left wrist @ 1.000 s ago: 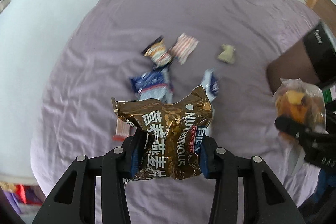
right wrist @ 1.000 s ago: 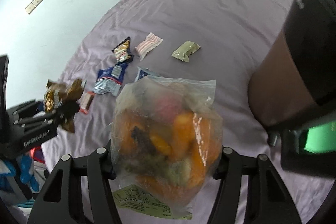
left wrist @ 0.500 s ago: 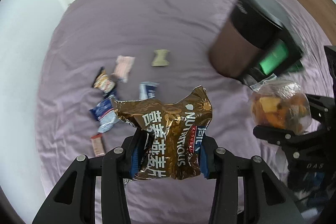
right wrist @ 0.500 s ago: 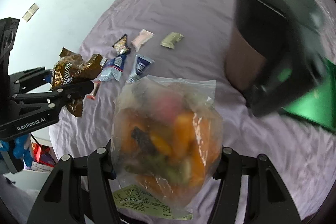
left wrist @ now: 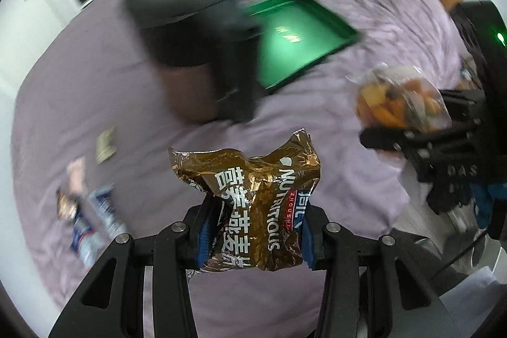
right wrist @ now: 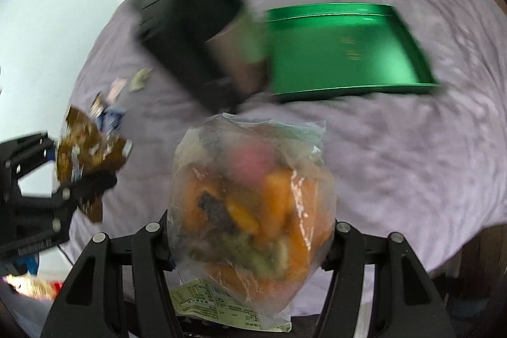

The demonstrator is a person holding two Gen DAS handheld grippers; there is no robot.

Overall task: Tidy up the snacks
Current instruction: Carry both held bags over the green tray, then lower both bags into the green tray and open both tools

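My left gripper is shut on a gold foil snack bag and holds it above the purple bed. My right gripper is shut on a clear bag of orange dried fruit. Each gripper shows in the other's view: the fruit bag at the right, the gold bag at the left. A green tray lies on the bed ahead, also in the right wrist view. Several small snack packets lie at the left.
A dark cylindrical bin with a black lid stands beside the tray's left side, also in the right wrist view. The purple bedsheet is wrinkled. A white wall and wardrobe are at the back left. The bed's near edge is below.
Both views have swung right: the bin and green tray have come toward the centre and the loose packets have slid to the left. Both grippers keep their bags.
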